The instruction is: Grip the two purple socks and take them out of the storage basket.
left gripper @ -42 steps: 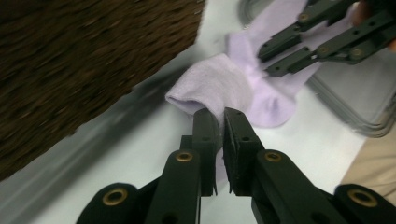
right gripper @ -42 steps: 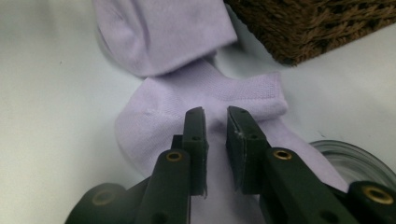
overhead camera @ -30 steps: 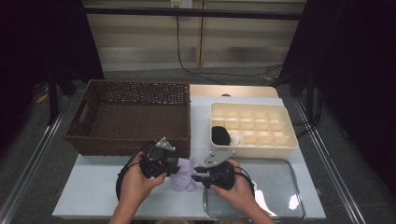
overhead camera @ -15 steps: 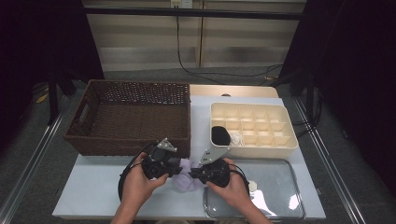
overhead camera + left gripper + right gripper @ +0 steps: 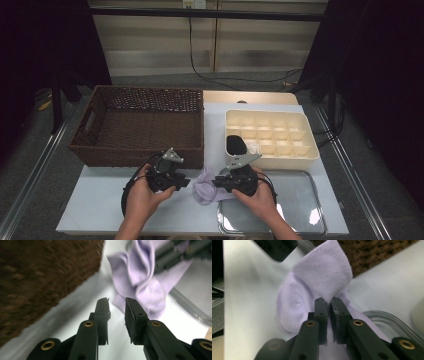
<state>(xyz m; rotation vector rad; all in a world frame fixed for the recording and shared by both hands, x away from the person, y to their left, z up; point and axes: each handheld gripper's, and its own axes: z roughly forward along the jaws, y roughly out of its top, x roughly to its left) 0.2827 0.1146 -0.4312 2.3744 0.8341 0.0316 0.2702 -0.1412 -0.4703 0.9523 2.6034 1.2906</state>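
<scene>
Two tools work a soft lilac cloth sock (image 5: 206,186) on the white counter (image 5: 100,210): right tool (image 5: 328,301) pinching its fold, left tool (image 5: 117,305) just opened empty beside it, folding unfinished.

The sock (image 5: 206,184) is pale lilac, soft ribbed knit, crumpled into loose folds. It lies on the white counter (image 5: 100,200) near its front edge, just before the basket's (image 5: 140,125) front corner and beside the tray's (image 5: 300,220) left rim, one end reaching onto that rim. A flap of it stands up, pinched between the right gripper's (image 5: 328,302) nearly closed jaws. The left gripper (image 5: 117,305) sits at its other edge, jaws slightly apart, having just been opening, with no cloth between them
</scene>
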